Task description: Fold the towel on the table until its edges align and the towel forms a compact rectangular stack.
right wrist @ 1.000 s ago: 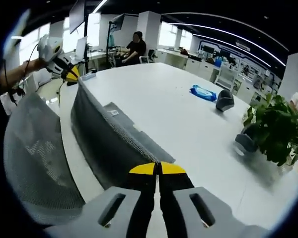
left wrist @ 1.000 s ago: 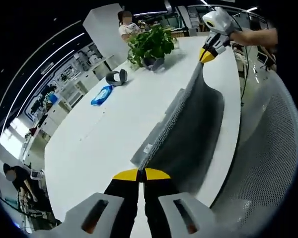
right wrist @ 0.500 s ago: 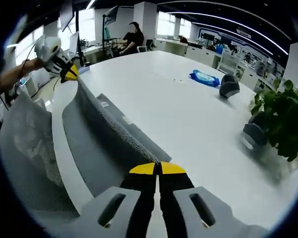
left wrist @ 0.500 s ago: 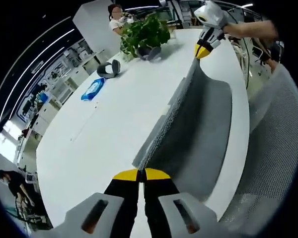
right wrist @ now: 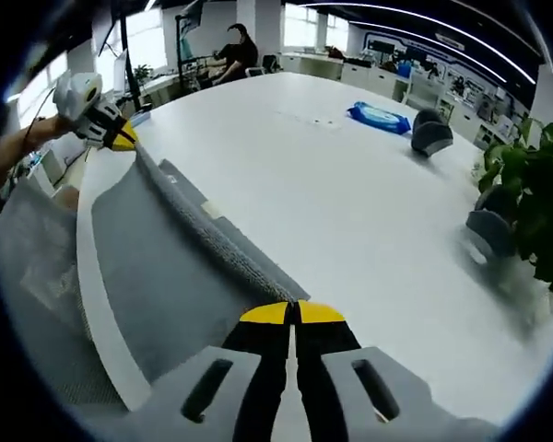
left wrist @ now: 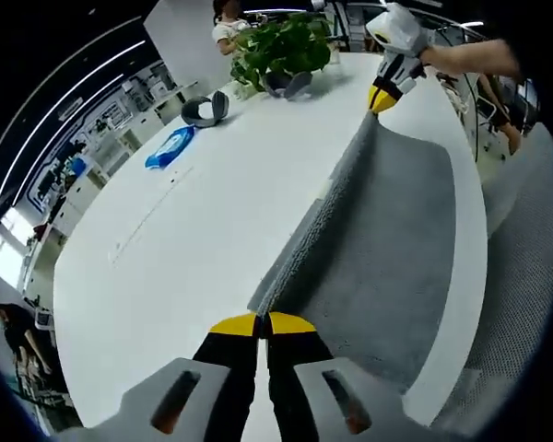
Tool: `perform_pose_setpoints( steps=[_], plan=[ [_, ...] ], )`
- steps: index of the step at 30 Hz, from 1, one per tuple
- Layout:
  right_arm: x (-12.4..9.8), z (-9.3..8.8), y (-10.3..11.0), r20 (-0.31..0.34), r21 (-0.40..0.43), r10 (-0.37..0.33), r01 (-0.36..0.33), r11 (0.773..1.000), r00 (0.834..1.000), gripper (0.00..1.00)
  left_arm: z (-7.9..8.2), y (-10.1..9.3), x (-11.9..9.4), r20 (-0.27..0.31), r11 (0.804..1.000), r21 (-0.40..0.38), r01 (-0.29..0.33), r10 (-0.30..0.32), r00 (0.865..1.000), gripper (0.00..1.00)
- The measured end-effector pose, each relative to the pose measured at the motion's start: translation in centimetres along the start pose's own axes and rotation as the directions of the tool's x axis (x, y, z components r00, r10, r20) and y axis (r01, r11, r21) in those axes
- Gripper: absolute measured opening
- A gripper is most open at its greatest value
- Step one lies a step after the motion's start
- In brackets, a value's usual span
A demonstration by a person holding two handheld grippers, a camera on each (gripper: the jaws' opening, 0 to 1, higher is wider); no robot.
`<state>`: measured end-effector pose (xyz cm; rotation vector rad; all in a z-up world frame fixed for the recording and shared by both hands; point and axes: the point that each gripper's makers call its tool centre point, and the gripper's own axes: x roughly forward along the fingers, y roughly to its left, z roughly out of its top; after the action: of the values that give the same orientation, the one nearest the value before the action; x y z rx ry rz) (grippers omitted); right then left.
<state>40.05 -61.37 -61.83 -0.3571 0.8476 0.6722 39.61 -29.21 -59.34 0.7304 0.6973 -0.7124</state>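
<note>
Grey terry towel (left wrist: 387, 249) mid-fold, stretched taut over white counter (left wrist: 194, 239).
Left gripper (left wrist: 263, 324) and right gripper (right wrist: 292, 313) fingers clamped on corners; next, lay edge down aligned.

The grey towel (left wrist: 378, 249) stretches along the white table's (left wrist: 194, 239) near edge, its raised long edge taut, the rest draped over the table.
</note>
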Motion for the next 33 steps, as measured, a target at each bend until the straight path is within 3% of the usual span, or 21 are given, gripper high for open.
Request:
perform_pose_setpoints(
  steps=[7,13,16,33],
  plan=[
    [0.9,-0.4,-0.4,-0.018,-0.015,-0.014,0.014,1.0,1.0,0.0,-0.7,0.3,2.3,-0.02,1.0,-0.002,-0.007,0.007,1.0,0.02],
    [1.8,-0.6,-0.5,-0.047,-0.086,-0.027,0.023,0.996,0.999,0.0,-1.4,0.1,3.6,-0.033,1.0,-0.009,0.004,-0.005,0.999,0.02],
    [2.3,-0.8,-0.6,-0.062,-0.119,-0.037,0.03,0.992,0.997,0.0,-1.7,-0.1,4.5,-0.054,1.0,0.026,0.002,-0.001,0.999,0.02],
    [2.9,-1.1,-0.8,-0.084,-0.137,-0.032,0.021,0.99,0.996,0.0,-2.1,-0.2,5.4,-0.077,0.999,0.03,0.036,-0.034,0.996,0.03]
  ],
)
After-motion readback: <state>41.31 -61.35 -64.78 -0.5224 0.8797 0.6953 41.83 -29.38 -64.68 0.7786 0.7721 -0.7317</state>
